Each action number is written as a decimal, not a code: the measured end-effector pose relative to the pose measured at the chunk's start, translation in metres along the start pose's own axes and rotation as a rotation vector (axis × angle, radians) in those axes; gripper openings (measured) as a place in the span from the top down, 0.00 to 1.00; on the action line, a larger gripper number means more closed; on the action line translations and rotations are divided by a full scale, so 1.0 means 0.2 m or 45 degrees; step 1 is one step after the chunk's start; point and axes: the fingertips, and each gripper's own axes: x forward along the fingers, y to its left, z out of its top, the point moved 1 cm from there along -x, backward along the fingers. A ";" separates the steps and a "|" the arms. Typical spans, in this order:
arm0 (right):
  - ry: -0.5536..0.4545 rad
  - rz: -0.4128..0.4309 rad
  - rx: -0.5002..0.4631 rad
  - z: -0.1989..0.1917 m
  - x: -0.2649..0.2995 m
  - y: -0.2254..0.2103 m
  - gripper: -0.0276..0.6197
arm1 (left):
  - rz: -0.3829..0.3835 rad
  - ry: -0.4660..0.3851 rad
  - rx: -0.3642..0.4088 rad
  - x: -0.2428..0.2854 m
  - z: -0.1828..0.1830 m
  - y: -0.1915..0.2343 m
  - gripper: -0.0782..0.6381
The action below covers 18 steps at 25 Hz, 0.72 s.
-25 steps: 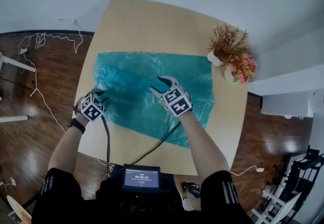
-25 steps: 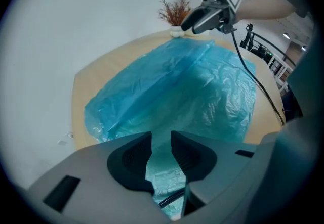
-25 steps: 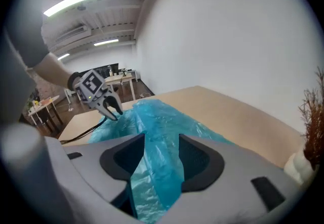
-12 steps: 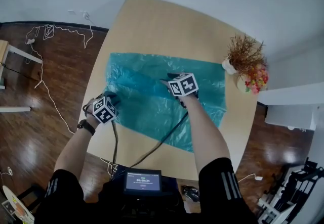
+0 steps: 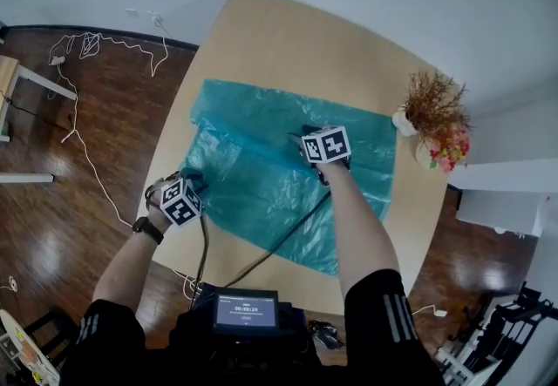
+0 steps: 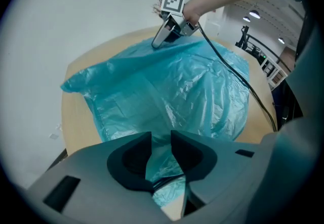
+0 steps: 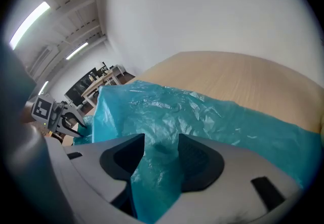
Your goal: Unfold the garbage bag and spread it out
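Note:
A teal garbage bag (image 5: 279,184) lies mostly flat on the light wooden table (image 5: 288,44). My left gripper (image 5: 193,179) is at the bag's near-left corner, shut on the film, which runs up between its jaws (image 6: 161,139). That corner is lifted and drawn toward the table's edge. My right gripper (image 5: 302,133) is low over the bag's middle, jaws open. The wrinkled bag (image 7: 202,112) lies under and between its jaws (image 7: 161,142), not pinched. In the left gripper view the right gripper (image 6: 157,42) points down onto the bag (image 6: 177,81).
A vase of dried twigs (image 5: 432,101) and a pot of bright flowers (image 5: 445,149) stand at the table's right edge. Black gripper cables (image 5: 288,236) cross the bag's near edge. White cords (image 5: 87,49) lie on the wooden floor at left.
My right gripper has come down from above the bag to just over its middle. My left gripper has shifted toward the near-left, dragging the bag's corner along.

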 end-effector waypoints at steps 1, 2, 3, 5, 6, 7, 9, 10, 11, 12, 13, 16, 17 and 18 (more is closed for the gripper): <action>0.002 -0.003 -0.003 0.01 0.00 0.00 0.58 | 0.002 0.001 -0.005 -0.01 -0.02 -0.01 0.72; 0.002 -0.006 -0.005 0.02 0.00 -0.01 0.58 | 0.005 0.000 -0.012 -0.01 -0.03 -0.02 0.72; 0.001 -0.009 -0.006 0.02 0.01 -0.01 0.58 | 0.008 -0.002 -0.021 -0.02 -0.05 -0.03 0.72; 0.002 -0.019 -0.011 0.03 0.01 -0.02 0.58 | 0.010 -0.004 -0.040 -0.03 -0.08 -0.06 0.72; 0.004 -0.024 -0.015 0.03 0.01 -0.02 0.58 | 0.009 -0.003 -0.052 -0.04 -0.10 -0.07 0.72; 0.006 -0.029 -0.020 0.03 0.02 -0.02 0.58 | 0.006 0.001 -0.066 -0.04 -0.12 -0.09 0.72; 0.007 -0.039 -0.026 0.04 0.02 -0.03 0.58 | -0.005 0.011 -0.094 -0.05 -0.15 -0.12 0.72; 0.005 -0.043 -0.028 0.04 0.03 -0.04 0.58 | -0.011 0.014 -0.104 -0.05 -0.16 -0.14 0.72; 0.004 -0.047 -0.031 0.05 0.03 -0.06 0.58 | -0.016 0.016 -0.112 -0.05 -0.17 -0.15 0.72; 0.003 -0.051 -0.035 0.05 0.04 -0.06 0.58 | -0.020 0.019 -0.119 -0.06 -0.18 -0.17 0.72; 0.002 -0.055 -0.040 0.06 0.04 -0.07 0.58 | -0.023 0.023 -0.126 -0.06 -0.20 -0.18 0.72; 0.000 -0.071 -0.058 0.07 0.05 -0.06 0.58 | -0.032 0.038 -0.146 -0.09 -0.27 -0.22 0.72; -0.001 -0.080 -0.068 0.07 0.05 -0.06 0.58 | -0.034 0.042 -0.152 -0.10 -0.29 -0.23 0.72; -0.003 -0.088 -0.079 0.07 0.05 -0.06 0.58 | -0.037 0.047 -0.158 -0.10 -0.31 -0.24 0.72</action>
